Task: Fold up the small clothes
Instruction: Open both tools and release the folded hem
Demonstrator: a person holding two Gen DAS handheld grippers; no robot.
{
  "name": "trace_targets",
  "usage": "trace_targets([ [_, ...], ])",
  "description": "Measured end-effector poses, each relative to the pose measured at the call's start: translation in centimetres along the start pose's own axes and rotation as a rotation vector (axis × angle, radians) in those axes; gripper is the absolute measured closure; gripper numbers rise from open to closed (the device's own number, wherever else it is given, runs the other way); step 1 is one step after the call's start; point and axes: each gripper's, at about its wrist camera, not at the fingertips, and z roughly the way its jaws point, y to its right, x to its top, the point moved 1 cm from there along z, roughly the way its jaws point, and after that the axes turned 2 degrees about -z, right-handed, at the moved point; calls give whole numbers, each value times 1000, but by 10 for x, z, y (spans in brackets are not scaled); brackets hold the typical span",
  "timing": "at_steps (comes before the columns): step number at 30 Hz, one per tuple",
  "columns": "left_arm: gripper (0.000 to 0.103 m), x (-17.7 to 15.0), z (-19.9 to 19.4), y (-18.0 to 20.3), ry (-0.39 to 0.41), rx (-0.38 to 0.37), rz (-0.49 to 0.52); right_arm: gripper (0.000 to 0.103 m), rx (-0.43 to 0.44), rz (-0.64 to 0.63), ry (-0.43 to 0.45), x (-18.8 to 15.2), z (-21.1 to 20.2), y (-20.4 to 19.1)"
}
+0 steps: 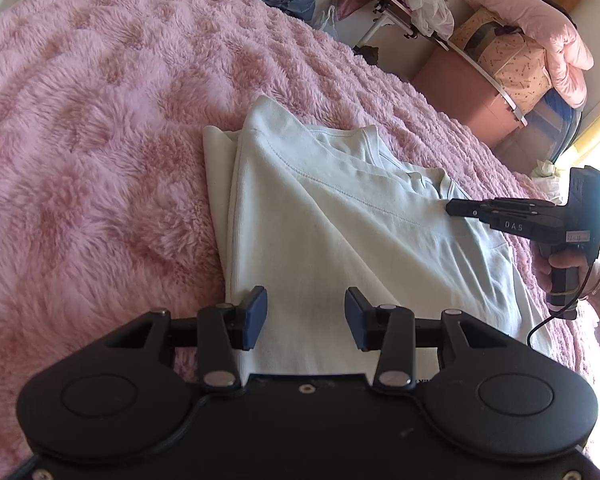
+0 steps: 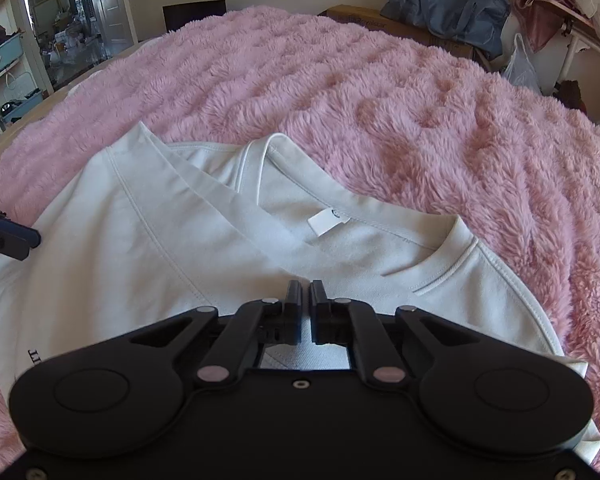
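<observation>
A white t-shirt lies partly folded on a fluffy pink blanket that covers the bed. At its left end the left gripper hovers over the shirt's lower part, its blue-padded fingers standing apart with only cloth beneath them and nothing clamped. One side of the shirt is folded across the body. Further right, near the collar and its small white label, the right gripper points down at the fabric, fingers closed together; whether any cloth is pinched I cannot tell
</observation>
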Motion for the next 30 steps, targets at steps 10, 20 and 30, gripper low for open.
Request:
trace_targets([
  [10, 58, -9, 1, 10, 16, 57, 44, 99, -154, 34, -17, 2, 29, 1],
  [20, 58, -34, -46, 0, 30, 58, 37, 72, -141, 236, 180, -71, -108, 39],
  [30, 57, -59, -42, 8, -19, 58, 58, 57, -219, 435, 102, -205, -179, 44],
])
